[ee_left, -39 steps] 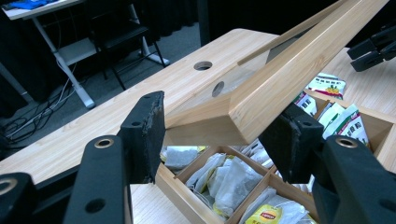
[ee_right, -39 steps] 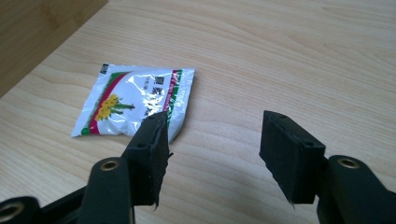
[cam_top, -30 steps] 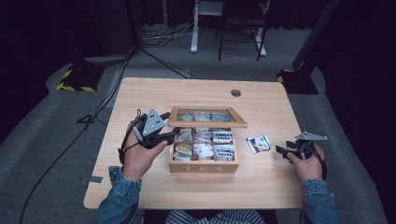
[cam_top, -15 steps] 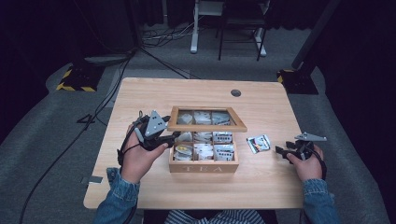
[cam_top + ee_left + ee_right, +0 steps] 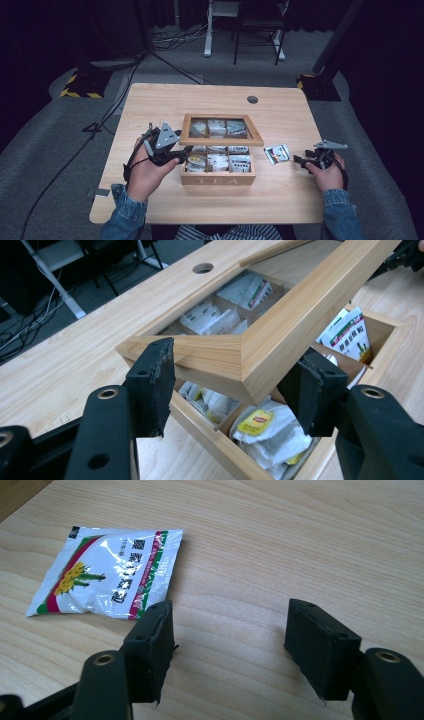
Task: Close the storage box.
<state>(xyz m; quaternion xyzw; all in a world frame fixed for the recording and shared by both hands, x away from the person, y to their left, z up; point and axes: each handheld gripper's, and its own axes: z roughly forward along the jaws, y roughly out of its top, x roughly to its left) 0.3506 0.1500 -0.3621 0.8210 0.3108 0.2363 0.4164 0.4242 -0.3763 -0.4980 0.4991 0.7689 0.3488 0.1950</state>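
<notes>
Wooden lid (image 5: pixel 280 325) of the tea box (image 5: pixel 218 176) is the work in hand: the left tool (image 5: pixel 235 390) has the lid's corner between its jaws, the pads standing just off the wood on either side in the left gripper view, so it looks more like a loose cradle than a firm pinch, though the contact is hard to judge from this angle. The lid stands half-raised, tilted over the compartments, with tea bags (image 5: pixel 272 432) lying below and ahead of that tool. Off to the other side, the right tool (image 5: pixel 232 645) rests low over the worktop (image 5: pixel 150 107) with its jaws spread and nothing between them; a sachet (image 5: pixel 107 572) lies flat just ahead and to the left of its left jaw, apart from it. By my reading the step is holding the box open while the sachet is fetched. Next, the right tool would need to slide forward and leftward, straddle the sachet's near edge, close, then carry it under the raised lid.
</notes>
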